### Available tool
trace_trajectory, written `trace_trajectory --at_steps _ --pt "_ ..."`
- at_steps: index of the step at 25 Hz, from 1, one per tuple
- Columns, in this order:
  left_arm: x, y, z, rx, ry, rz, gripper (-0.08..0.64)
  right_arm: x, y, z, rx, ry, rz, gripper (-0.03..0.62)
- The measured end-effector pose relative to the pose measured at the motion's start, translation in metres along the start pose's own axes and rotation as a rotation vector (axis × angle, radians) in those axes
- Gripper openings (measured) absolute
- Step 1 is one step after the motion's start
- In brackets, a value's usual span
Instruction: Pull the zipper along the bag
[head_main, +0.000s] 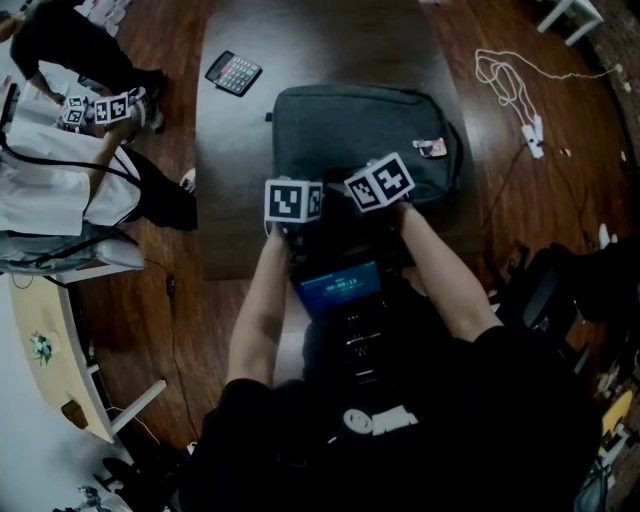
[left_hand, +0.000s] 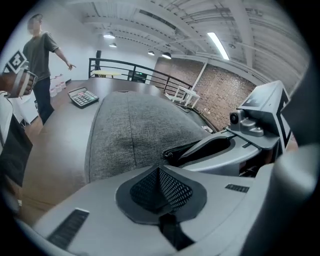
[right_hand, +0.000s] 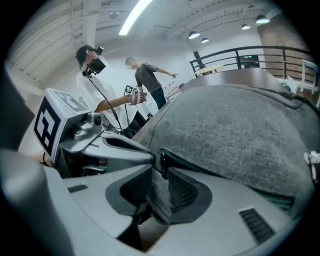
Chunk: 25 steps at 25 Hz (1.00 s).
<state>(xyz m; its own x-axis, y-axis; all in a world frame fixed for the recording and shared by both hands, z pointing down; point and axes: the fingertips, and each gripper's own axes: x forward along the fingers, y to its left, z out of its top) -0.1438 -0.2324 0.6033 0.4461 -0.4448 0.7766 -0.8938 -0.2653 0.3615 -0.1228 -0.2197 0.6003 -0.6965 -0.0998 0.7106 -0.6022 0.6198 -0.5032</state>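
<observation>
Grey bag (head_main: 360, 130) flat on dark table (head_main: 235, 205), near edge toward the person.
Bare table left of bag and beyond it, up to calculator (head_main: 233, 72); right side close to table edge. Longer side across head view, zipper (right_hand: 162, 162) along near edge. Left gripper (left_hand: 160, 187) closed, pads together; right gripper (right_hand: 159, 192) clamped on fold of bag fabric below zipper.

Dark table (head_main: 330, 45), viewed from above. A grey bag (head_main: 350, 135) is laid flat at its middle; a calculator (head_main: 233, 72) is set apart, near the left edge.
</observation>
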Motion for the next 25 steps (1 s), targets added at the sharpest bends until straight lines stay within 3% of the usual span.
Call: trace_trajectory --at_steps 4,9,12,15,20,25 --pt "0.005 0.002 -0.005 -0.008 -0.004 -0.011 0.003 0.005 -0.004 -0.001 -0.039 0.057 -0.104 0.112" --pt "0.005 0.006 -0.012 -0.034 0.007 -0.018 0.002 0.013 -0.006 -0.002 -0.239 0.137 -0.298 0.107" --pt "0.005 0.008 -0.008 -0.045 -0.008 -0.023 0.003 0.009 -0.019 0.001 -0.3 0.135 -0.376 0.031" --pt "0.002 0.009 0.003 -0.037 -0.047 -0.015 0.002 0.002 -0.014 0.005 -0.238 0.069 -0.281 0.017" --pt "-0.002 0.003 0.004 -0.04 -0.04 -0.037 0.003 -0.009 -0.004 0.01 -0.111 -0.007 -0.153 0.015" --pt "-0.002 0.0 0.007 -0.026 -0.044 -0.034 0.003 -0.014 -0.009 0.012 0.147 -0.055 0.065 0.015"
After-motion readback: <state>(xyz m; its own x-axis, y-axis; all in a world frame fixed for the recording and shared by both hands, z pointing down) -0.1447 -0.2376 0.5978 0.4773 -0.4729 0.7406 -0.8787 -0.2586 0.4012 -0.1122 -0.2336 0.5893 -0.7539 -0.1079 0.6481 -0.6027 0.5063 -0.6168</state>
